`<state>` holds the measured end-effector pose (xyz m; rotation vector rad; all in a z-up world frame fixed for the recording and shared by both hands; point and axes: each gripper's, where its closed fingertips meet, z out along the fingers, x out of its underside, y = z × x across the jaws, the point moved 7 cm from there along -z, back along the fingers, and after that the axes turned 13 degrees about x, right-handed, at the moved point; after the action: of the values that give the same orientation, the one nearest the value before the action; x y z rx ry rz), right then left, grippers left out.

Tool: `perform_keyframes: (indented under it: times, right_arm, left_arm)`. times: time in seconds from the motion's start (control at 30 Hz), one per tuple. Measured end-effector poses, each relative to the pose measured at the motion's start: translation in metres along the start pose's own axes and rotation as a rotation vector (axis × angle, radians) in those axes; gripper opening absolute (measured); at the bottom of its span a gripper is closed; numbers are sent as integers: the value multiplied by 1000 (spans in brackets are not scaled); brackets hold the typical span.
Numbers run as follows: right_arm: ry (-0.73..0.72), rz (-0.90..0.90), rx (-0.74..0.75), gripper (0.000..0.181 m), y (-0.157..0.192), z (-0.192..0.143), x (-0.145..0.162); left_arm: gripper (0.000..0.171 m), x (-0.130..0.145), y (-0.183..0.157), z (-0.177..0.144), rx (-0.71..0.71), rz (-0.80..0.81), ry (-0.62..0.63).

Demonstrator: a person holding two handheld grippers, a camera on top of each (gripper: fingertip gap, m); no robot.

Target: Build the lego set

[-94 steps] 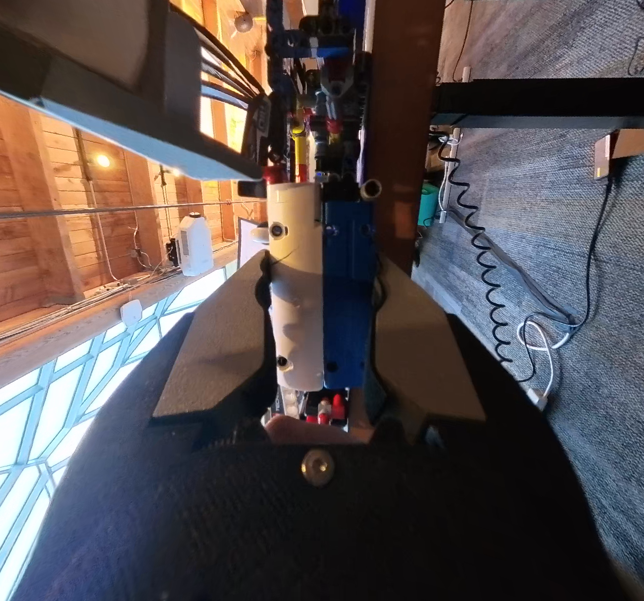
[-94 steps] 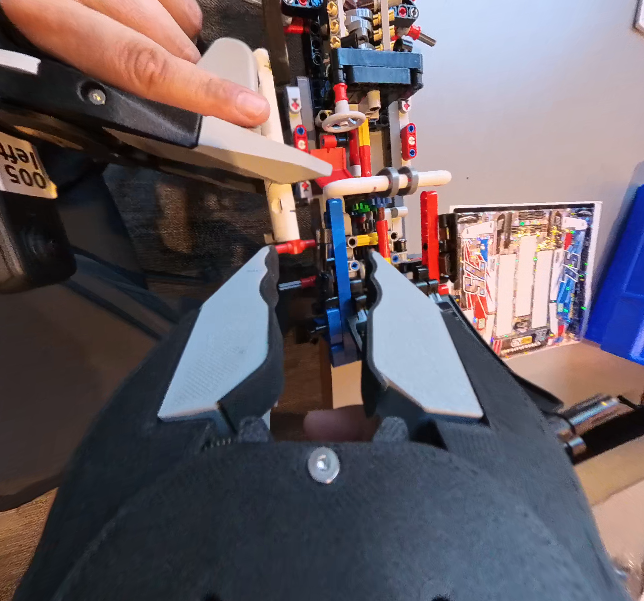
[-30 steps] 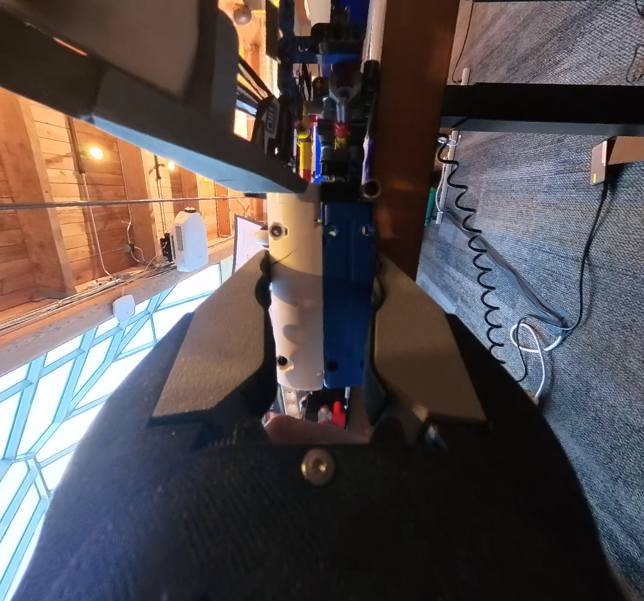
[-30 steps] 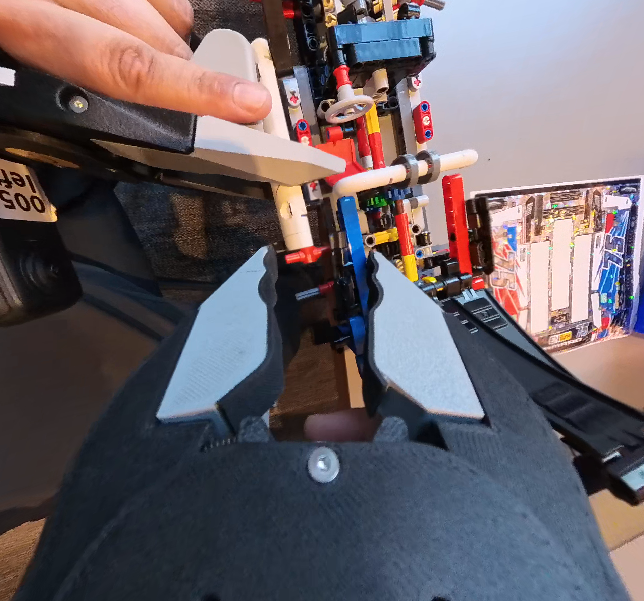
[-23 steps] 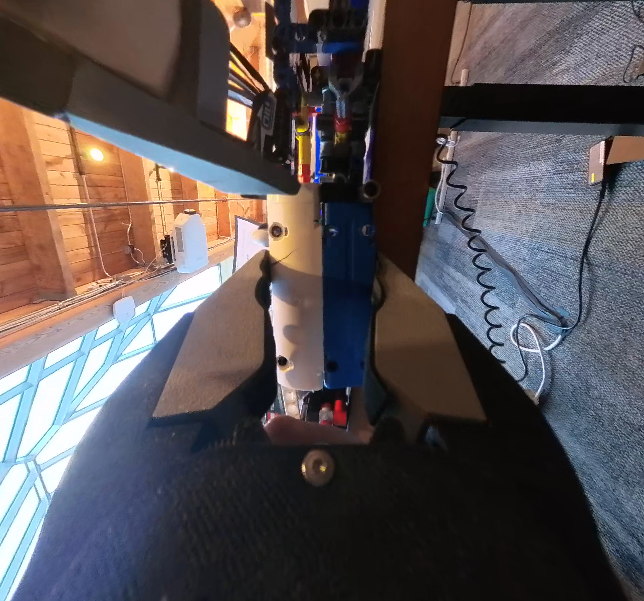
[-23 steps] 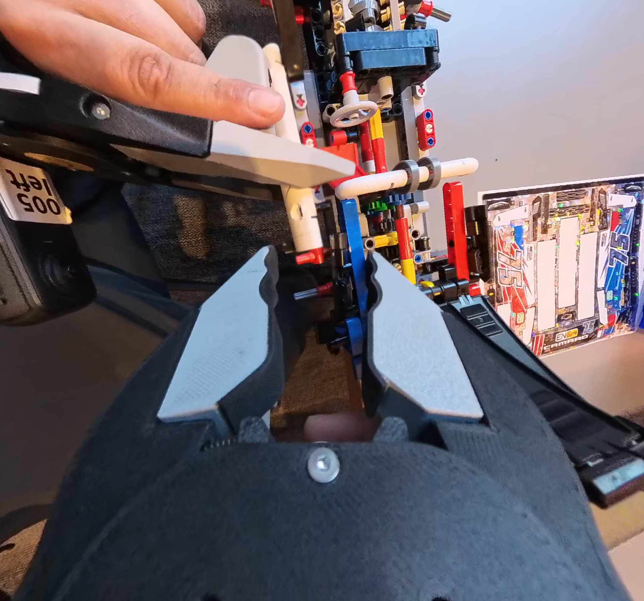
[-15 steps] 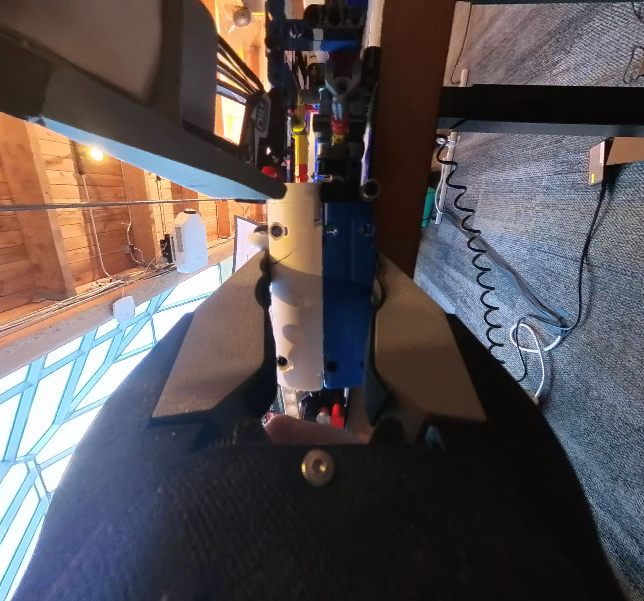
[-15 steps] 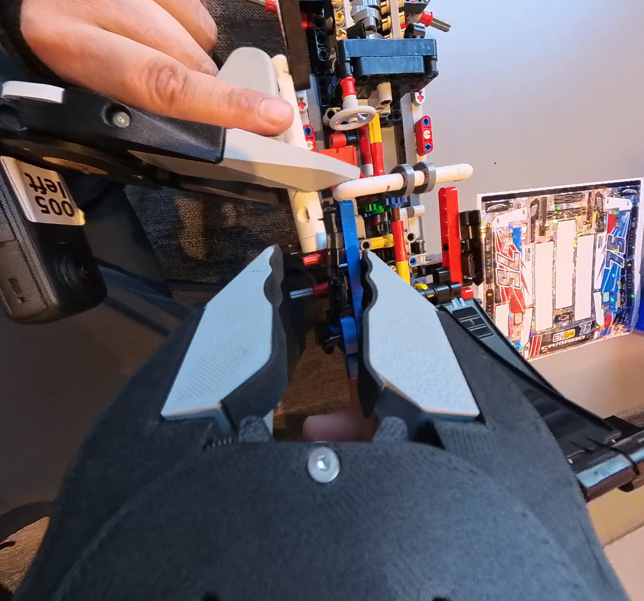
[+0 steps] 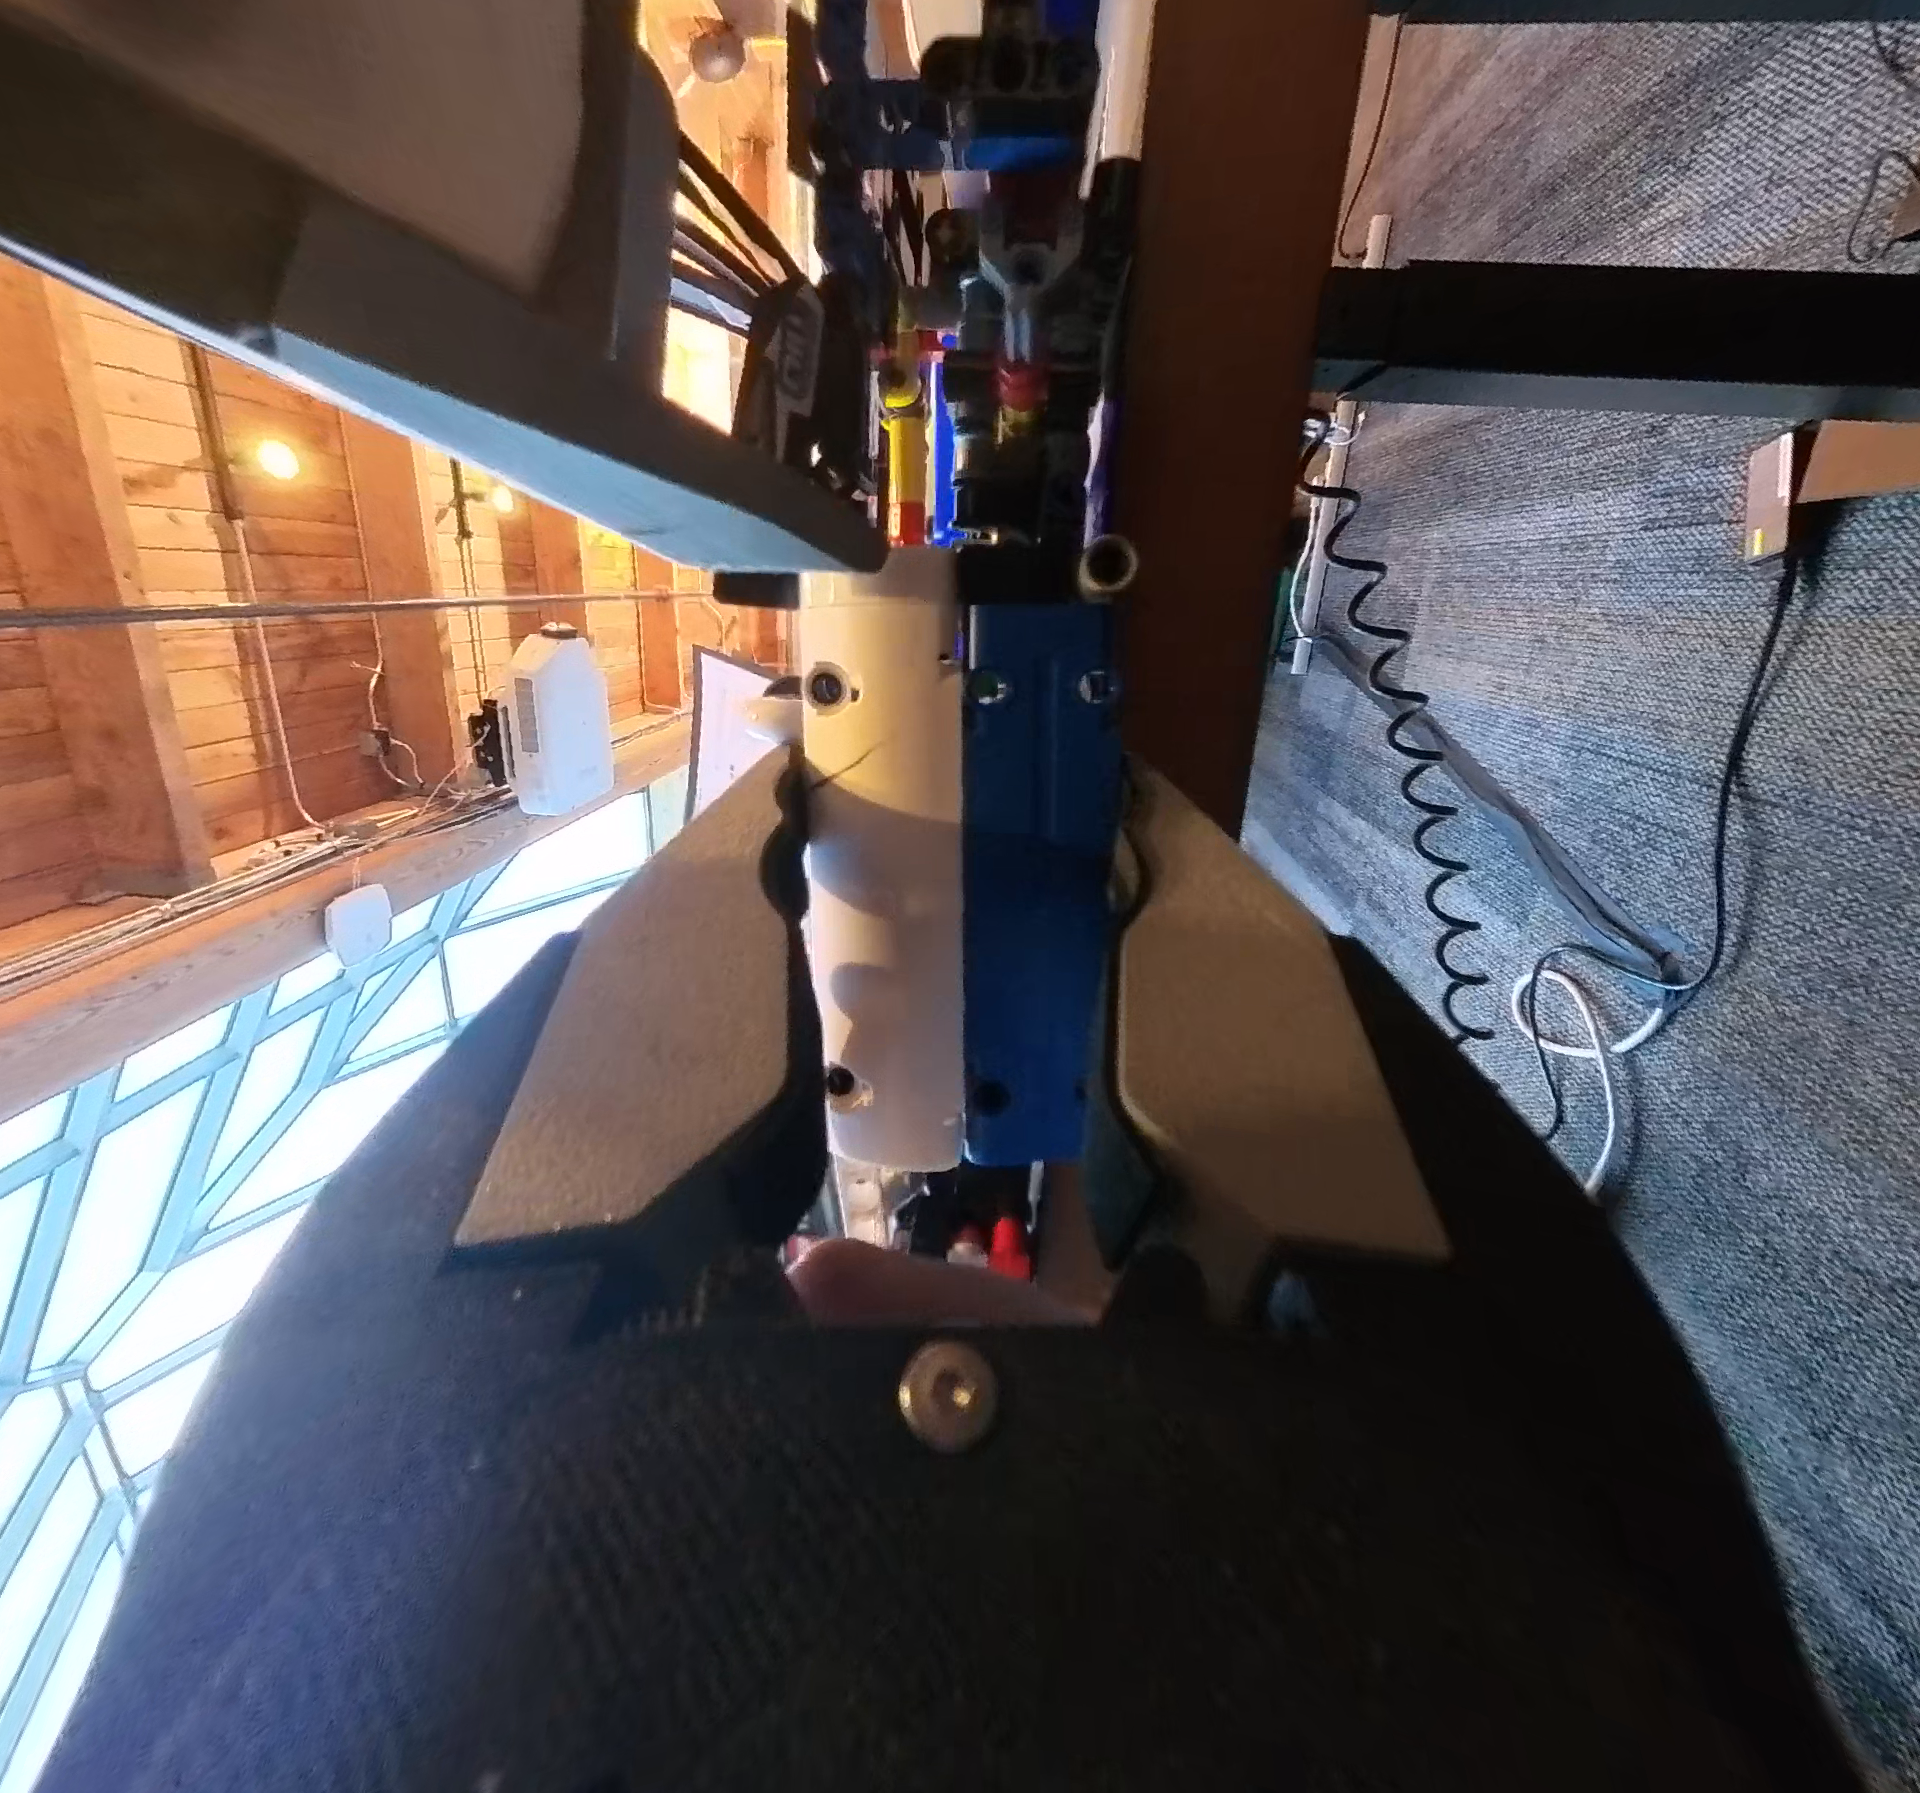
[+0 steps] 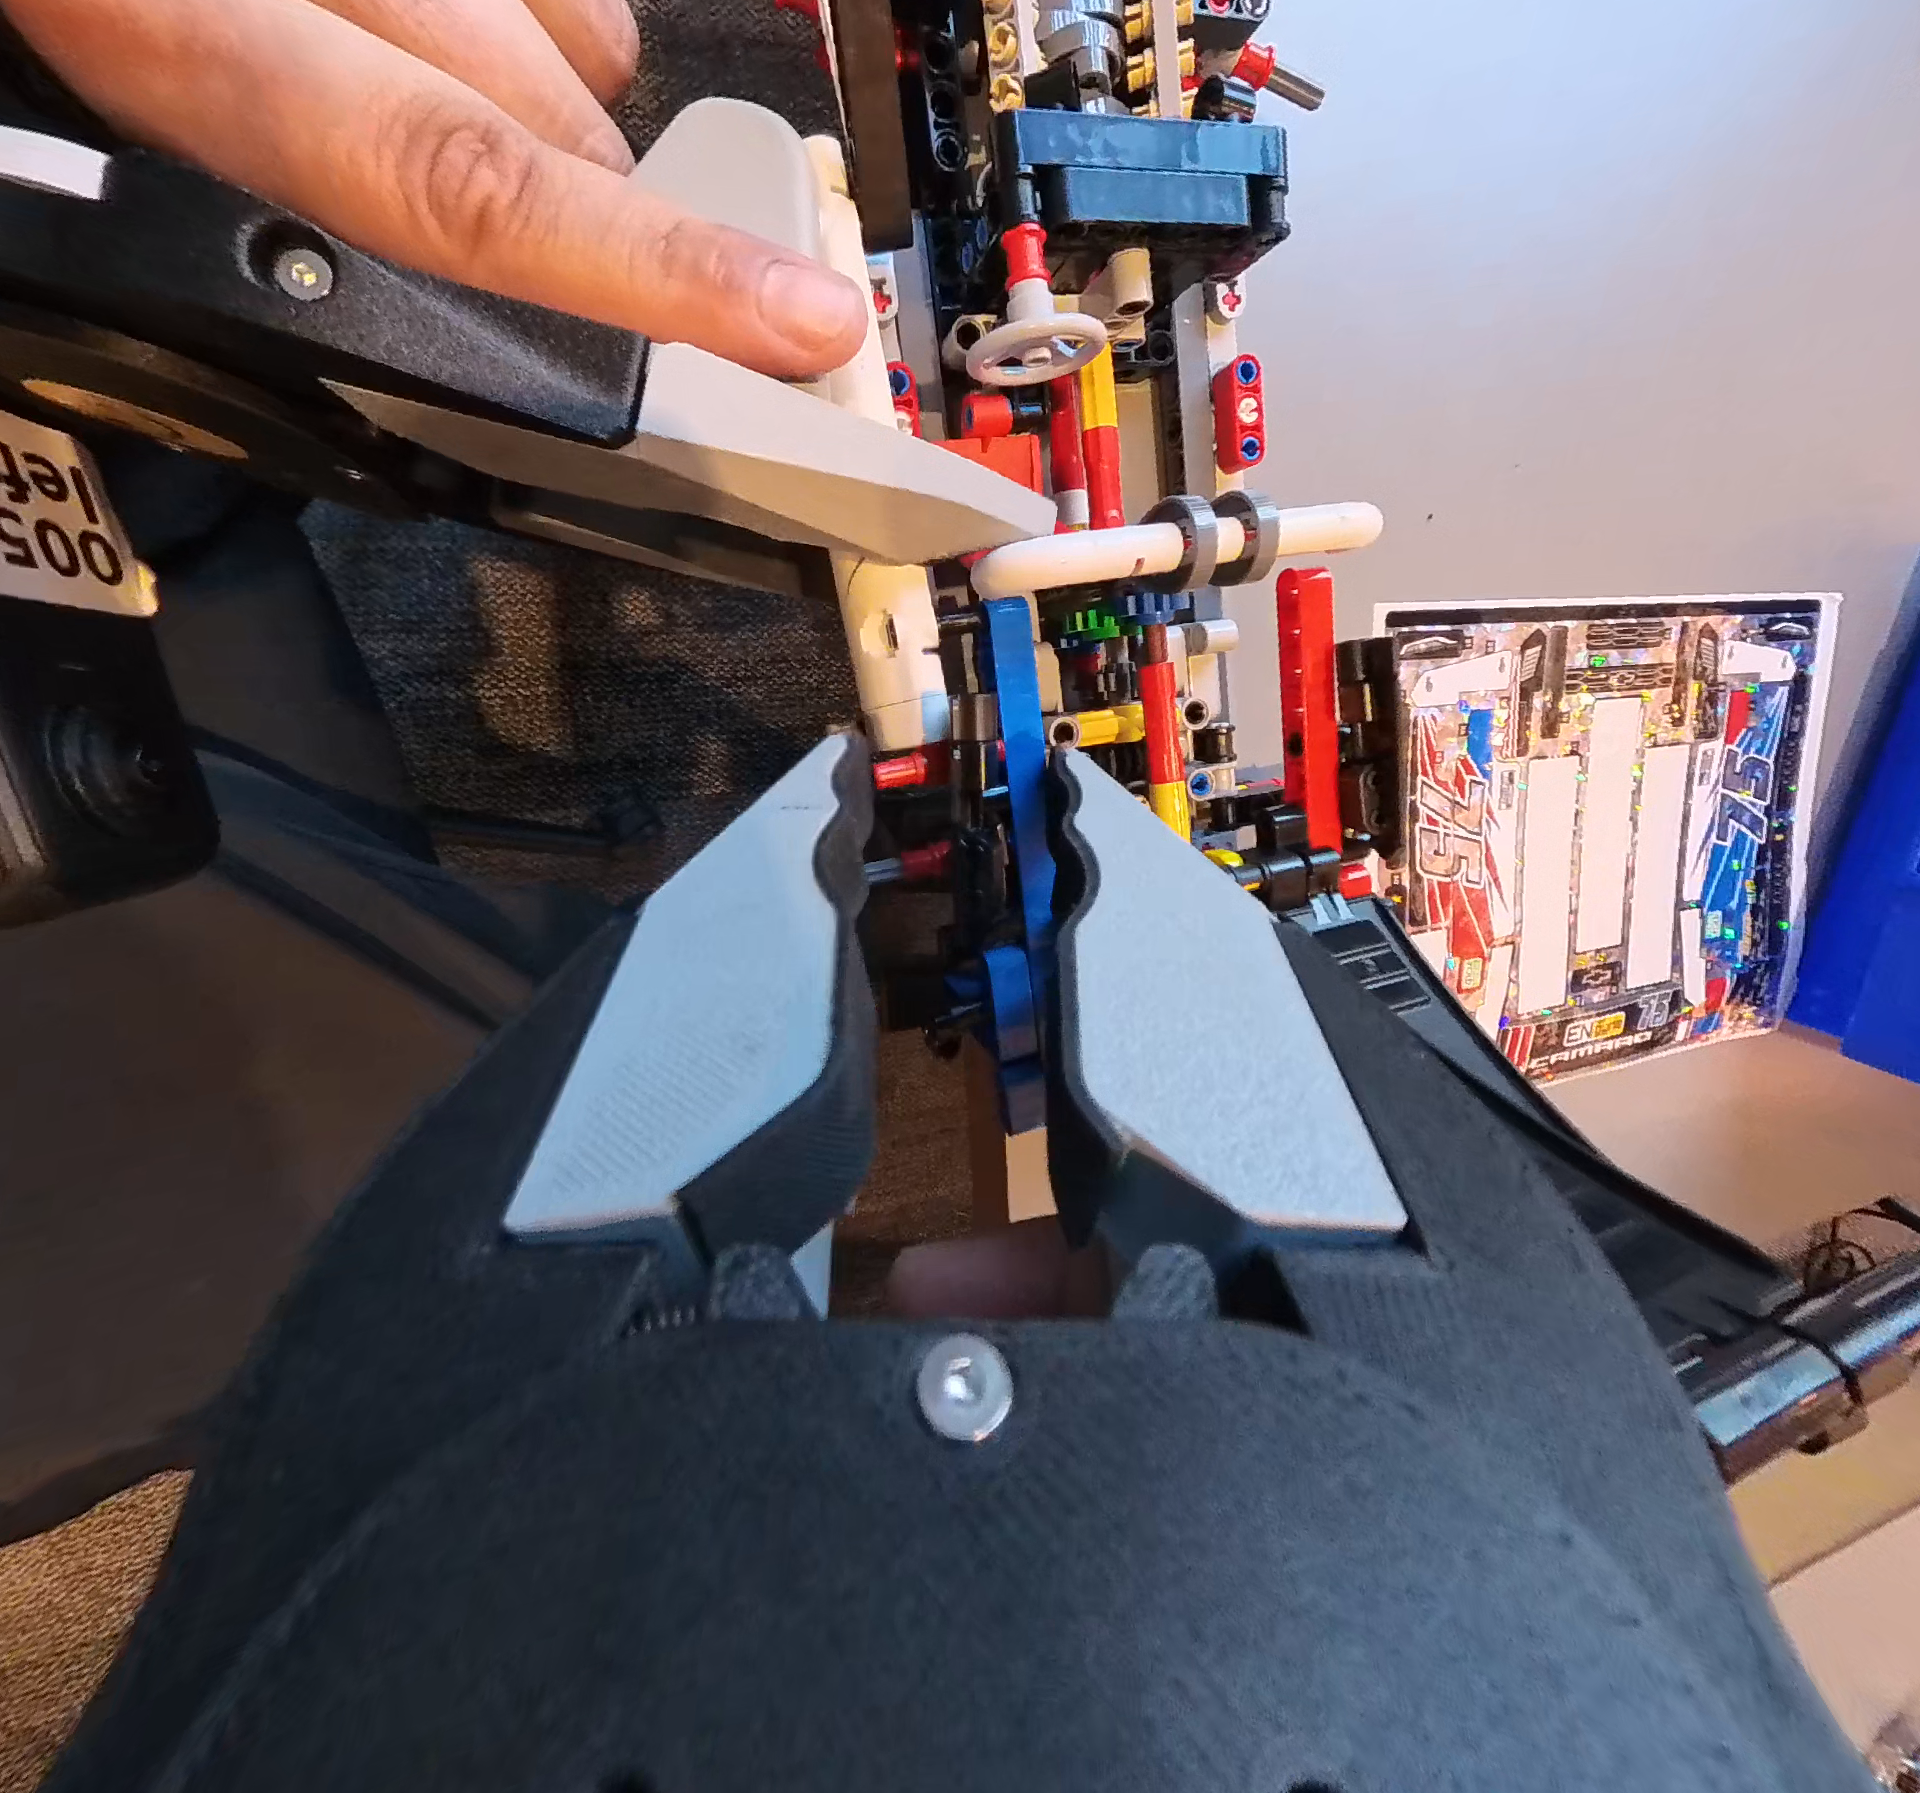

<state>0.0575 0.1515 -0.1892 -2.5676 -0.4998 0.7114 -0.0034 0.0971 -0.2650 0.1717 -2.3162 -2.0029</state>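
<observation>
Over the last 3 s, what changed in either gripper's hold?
The right gripper narrowed its gap around the blue beam; its right finger touches the beam, the left finger is still clear of it. Unchanged: the left gripper stays clamped on the lego model's white panel and blue panel, with the hand still on top of it.

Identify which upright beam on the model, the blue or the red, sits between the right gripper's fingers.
The blue beam: it runs down between the right gripper's fingers, against the right-hand one. The red beam stands outside them, toward the sticker sheet.
</observation>
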Motion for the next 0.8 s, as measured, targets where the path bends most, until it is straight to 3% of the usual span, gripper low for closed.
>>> perform_keyframes:
  times: [0.8]
  right_arm:
    - [-4,-45,-15,30,-3,0,0]
  left_arm:
    - [55,-2,1,1,56,-20,33]
